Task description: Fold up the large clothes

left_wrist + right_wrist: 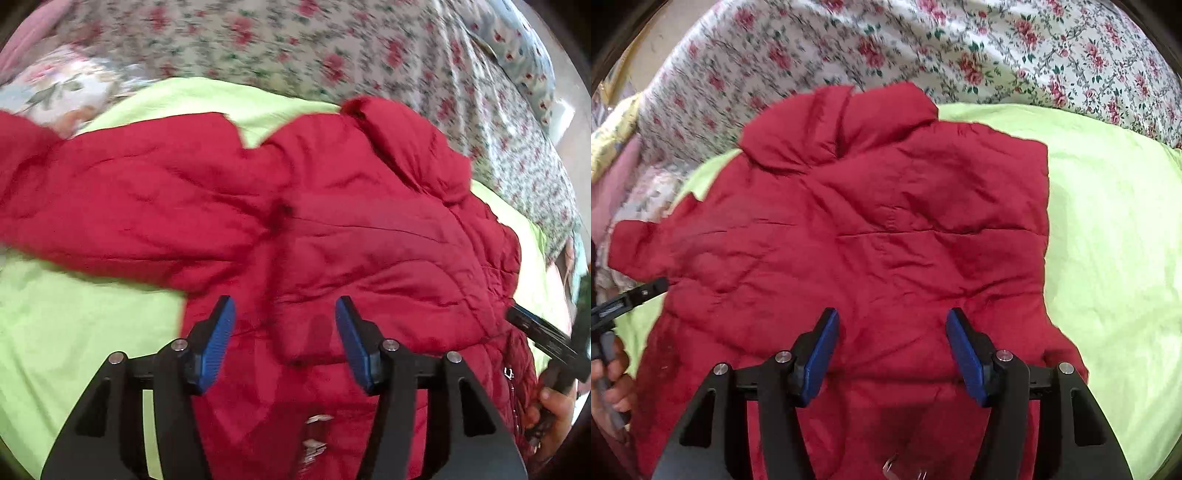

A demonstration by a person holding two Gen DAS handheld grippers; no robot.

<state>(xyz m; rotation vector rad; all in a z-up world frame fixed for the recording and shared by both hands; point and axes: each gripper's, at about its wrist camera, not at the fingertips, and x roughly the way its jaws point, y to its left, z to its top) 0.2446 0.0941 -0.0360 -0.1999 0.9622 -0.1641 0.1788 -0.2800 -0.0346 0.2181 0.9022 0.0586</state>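
Floral sheet (997, 48) across the bed, green cloth (1115, 221) spread over it. Left claw (284, 332) spread wide, blue pads (218, 343) clear of any fabric, hovering low over the hem end of a red jacket (332, 221). Right claw (892, 350) likewise gaping, holding nothing, over the same hem. Jacket lying flat on the green cloth, long axis running away from both claws, collar (842, 125) at the far end reaching onto the floral sheet, one sleeve (92, 192) stretched out to the left. Small white mark (508, 373) on the jacket's right edge, too blurred to read. No legible writing elsewhere.
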